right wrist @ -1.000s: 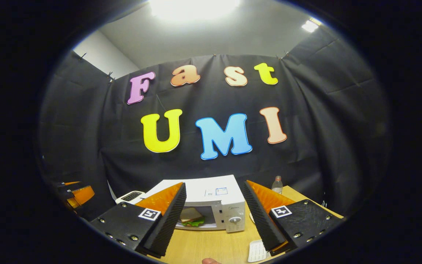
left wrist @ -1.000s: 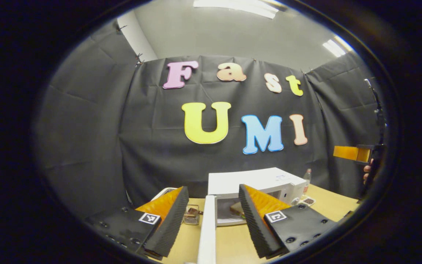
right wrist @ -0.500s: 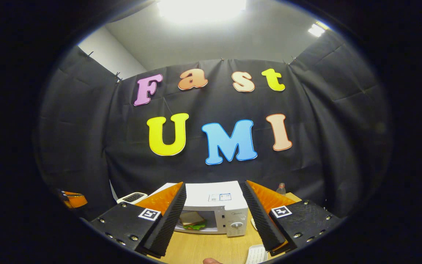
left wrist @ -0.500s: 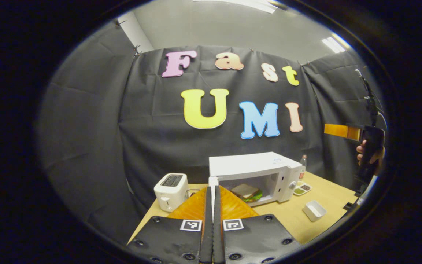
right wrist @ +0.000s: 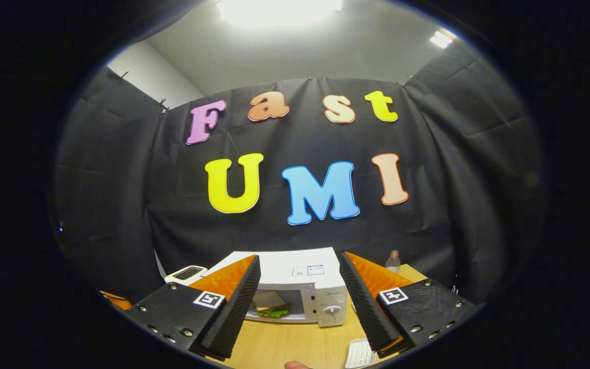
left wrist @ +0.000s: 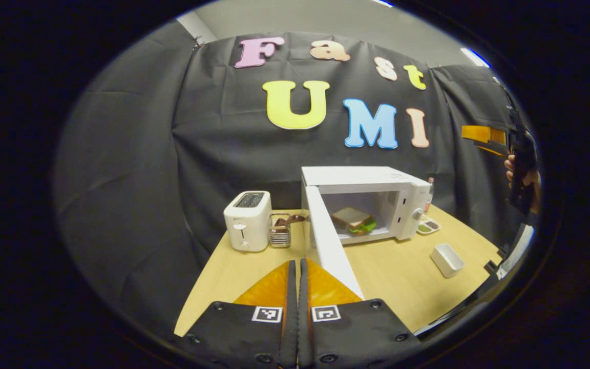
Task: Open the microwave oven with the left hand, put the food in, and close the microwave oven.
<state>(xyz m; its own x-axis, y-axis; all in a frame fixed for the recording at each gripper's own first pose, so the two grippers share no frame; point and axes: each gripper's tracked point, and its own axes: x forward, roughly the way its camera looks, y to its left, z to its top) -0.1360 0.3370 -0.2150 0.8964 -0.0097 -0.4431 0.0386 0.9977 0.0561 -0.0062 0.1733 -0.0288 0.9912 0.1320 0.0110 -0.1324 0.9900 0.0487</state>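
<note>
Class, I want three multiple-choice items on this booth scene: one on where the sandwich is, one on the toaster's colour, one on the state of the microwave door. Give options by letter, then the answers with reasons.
1. Where is the sandwich?
A. on the toaster
B. inside the microwave
C. in the white tray

2. What colour is the toaster?
A. white
B. red
C. black

3. How is the microwave door?
A. shut
B. taken off
C. swung open

Answers: 1 B, it lies in the microwave cavity. 2 A, its body is white. 3 C, the door stands out from the front, cavity exposed.
</note>
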